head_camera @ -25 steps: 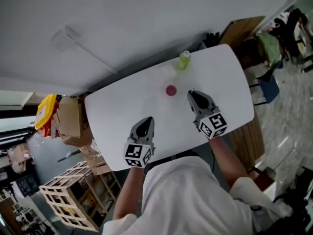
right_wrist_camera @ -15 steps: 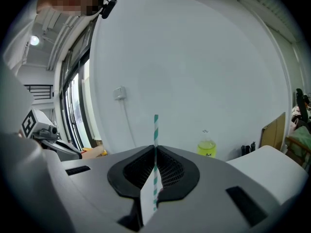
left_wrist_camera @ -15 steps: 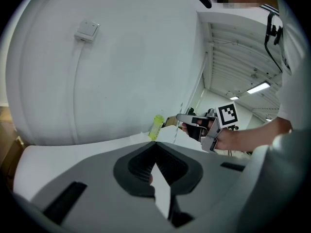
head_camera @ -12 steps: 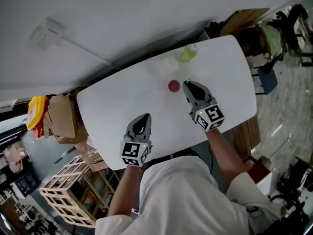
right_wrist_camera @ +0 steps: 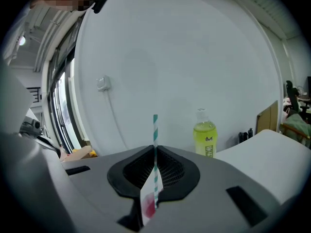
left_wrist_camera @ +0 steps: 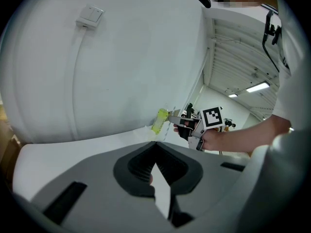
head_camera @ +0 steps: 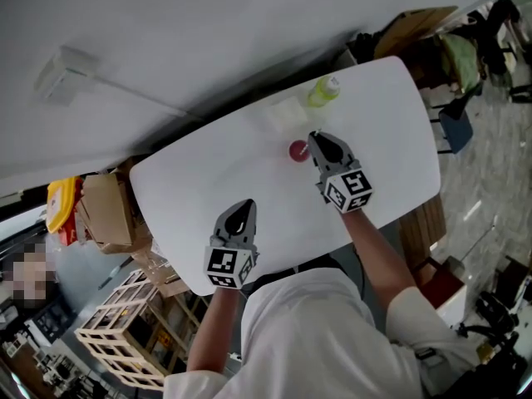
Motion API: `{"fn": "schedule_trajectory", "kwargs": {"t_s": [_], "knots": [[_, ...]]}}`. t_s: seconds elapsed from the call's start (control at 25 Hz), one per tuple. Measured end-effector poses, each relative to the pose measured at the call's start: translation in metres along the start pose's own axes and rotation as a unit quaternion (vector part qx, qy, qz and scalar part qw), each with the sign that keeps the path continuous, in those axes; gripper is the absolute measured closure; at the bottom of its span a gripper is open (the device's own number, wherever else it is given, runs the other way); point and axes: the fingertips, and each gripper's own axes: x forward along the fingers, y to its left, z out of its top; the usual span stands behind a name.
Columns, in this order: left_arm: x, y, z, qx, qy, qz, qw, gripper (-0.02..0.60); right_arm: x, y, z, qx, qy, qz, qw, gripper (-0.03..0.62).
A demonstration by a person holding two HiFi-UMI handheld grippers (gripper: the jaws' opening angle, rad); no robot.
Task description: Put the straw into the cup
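Note:
A small red cup (head_camera: pixel 298 150) stands on the white table (head_camera: pixel 199 189). My right gripper (head_camera: pixel 317 140) is just right of the cup and close to its rim. In the right gripper view that gripper (right_wrist_camera: pixel 155 152) is shut on a green-and-white striped straw (right_wrist_camera: pixel 155 130), which stands upright above the jaws, and the cup (right_wrist_camera: pixel 148 208) shows red through the gap below. My left gripper (head_camera: pixel 242 214) rests near the table's front edge, far from the cup. Its jaws (left_wrist_camera: pixel 156 152) are shut with nothing between them.
A green drink bottle (head_camera: pixel 324 91) stands at the table's far edge, also visible from the right gripper (right_wrist_camera: pixel 204 137). A pale translucent item (head_camera: pixel 285 115) lies behind the cup. Cardboard boxes (head_camera: pixel 108 210) and a wooden crate (head_camera: pixel 125 331) stand left of the table.
My right gripper has carried the straw away from me and to the left, closing in on the red cup. The left gripper has stayed near the front edge.

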Motion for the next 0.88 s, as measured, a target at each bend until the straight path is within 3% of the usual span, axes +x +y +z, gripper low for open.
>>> {"fn": "schedule_trajectory", "kwargs": {"t_s": [0.2,0.44,0.88], "knots": [[0.005,-0.001,-0.005,0.0,0.009,-0.008,0.9999,0.58,0.006,-0.011,-0.021,0.019,0.021,-0.015,0.999,0.551],[0.006,-0.003,-0.001,0.0,0.006,-0.01,0.9999,0.58,0.006,-0.005,-0.035,0.021,0.05,-0.002,0.999,0.549],[-0.021,-0.009,0.005,-0.001,-0.021,0.029,0.9993,0.58,-0.009,-0.005,-0.023,0.008,0.054,0.01,0.998,0.548]]}}
